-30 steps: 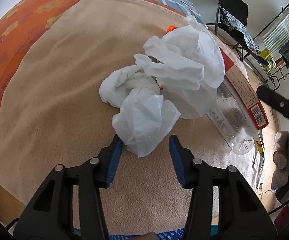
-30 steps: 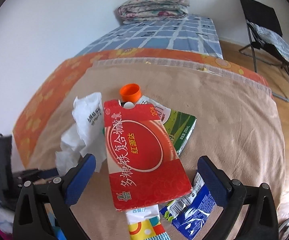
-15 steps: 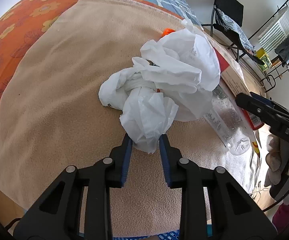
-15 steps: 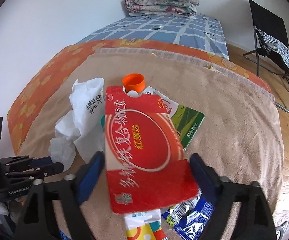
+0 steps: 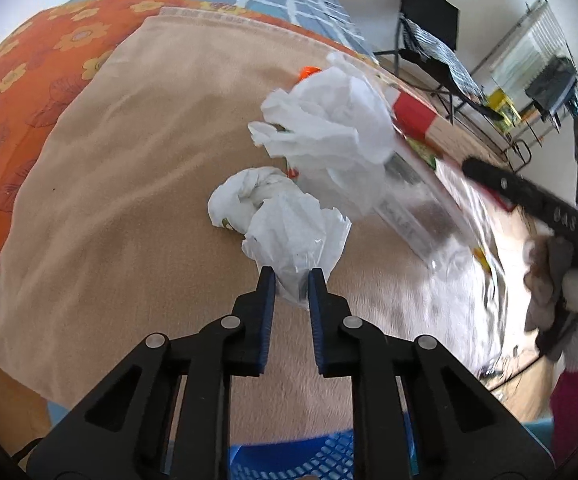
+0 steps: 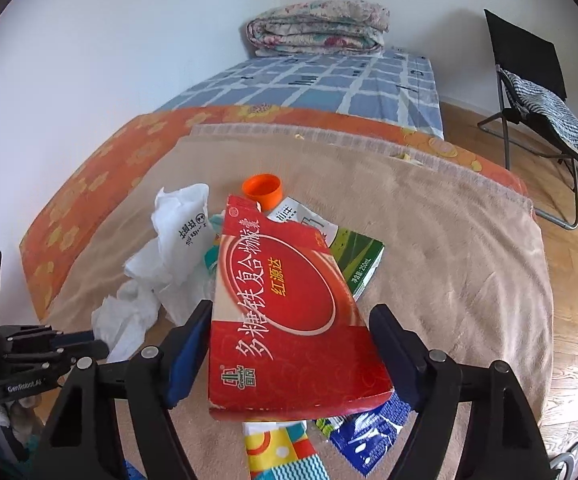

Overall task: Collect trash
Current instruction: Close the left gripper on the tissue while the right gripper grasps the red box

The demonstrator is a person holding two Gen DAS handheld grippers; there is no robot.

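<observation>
Two grippers work a pile of trash on the tan blanket (image 6: 469, 248) covering the bed.

Counted around the red carton (image 6: 289, 312): one orange cap (image 6: 262, 189) just beyond its far end, one green-and-white carton (image 6: 355, 254) under its right edge, two crumpled white bags to its left, and one blue wrapper (image 6: 363, 438) and one striped wrapper (image 6: 285, 454) at its near end. The right gripper (image 6: 291, 354) straddles the red carton, its jaws closing, left pad against the carton's edge, right pad a little apart. The left gripper (image 5: 292, 280), jaws nearly together and closing, pinches the near tip of the smaller white bag (image 5: 285, 224); the larger white bag (image 5: 329, 140) lies against the carton.
</observation>
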